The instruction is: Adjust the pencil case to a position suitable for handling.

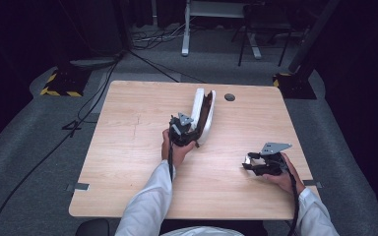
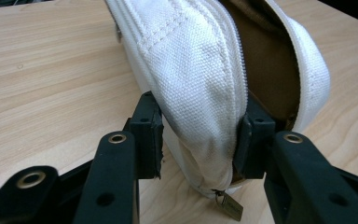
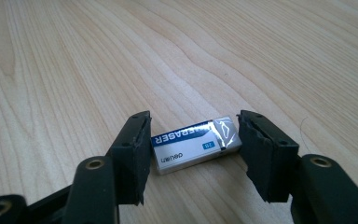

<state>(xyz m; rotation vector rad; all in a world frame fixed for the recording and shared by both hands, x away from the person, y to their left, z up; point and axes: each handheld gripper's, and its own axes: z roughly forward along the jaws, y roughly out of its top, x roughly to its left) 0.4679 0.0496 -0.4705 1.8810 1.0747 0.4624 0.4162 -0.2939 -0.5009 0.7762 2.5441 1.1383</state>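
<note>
White pouch [image 2: 200, 70] pinched by left gripper [image 2: 198, 135] | eraser [image 3: 196, 144] between right gripper [image 3: 193, 151] fingers

Pouch [image 1: 203, 114] mid-table [image 1: 128, 147]; eraser [image 1: 249, 160] to right (near front edge).

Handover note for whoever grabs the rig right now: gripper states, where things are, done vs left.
Left hand-held gripper: shut on one side wall of the white canvas pouch, one jaw outside, one inside the open zipper. Pouch stands tilted on the wooden table, brown lining showing, zip pull hanging at the near end.
Right hand-held gripper: jaws either side of the eraser; contact unclear. Eraser looks to lie on the table, right of the pouch.
Done: pouch unzipped and held open.
Left, probably: eraser into the pouch, zip it.
</note>
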